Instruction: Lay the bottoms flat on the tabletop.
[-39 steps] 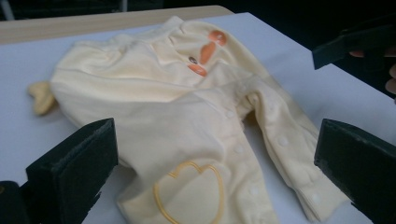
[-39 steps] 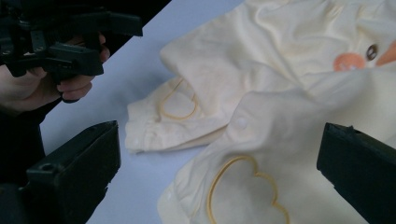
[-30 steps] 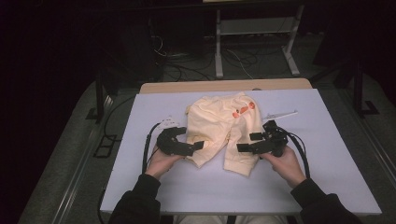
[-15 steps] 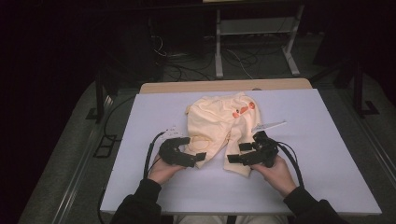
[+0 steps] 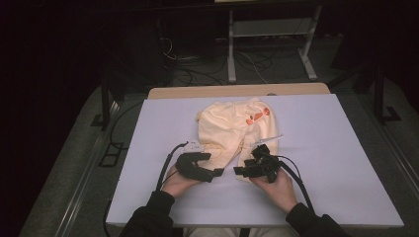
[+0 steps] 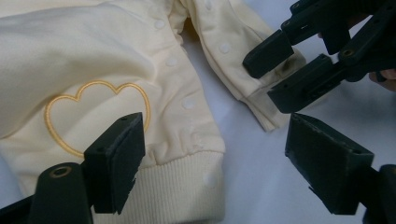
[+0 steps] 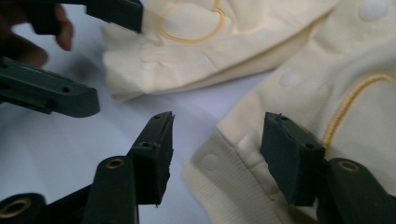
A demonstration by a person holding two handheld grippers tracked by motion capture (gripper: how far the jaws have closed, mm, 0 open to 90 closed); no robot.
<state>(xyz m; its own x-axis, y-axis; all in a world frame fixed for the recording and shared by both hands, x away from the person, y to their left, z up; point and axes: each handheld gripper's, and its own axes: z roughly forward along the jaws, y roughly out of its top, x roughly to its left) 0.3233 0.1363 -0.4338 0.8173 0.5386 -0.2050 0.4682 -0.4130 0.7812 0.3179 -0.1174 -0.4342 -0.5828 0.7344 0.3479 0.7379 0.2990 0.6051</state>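
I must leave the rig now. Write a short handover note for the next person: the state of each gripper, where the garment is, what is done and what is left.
Left gripper: jaws have just been closing, not gripping yet; they straddle the ribbed cuff of one leg of the cream baby garment.
Right gripper: jaws have also just been closing, still open around the other leg's cuff; pads not pressing.
Garment: crumpled in the middle of the white table, its leg ends toward the person, embroidered heart on each leg.
Done: both grippers brought to the cuffs.
Left: probably close on both cuffs, then lift or spread the garment.
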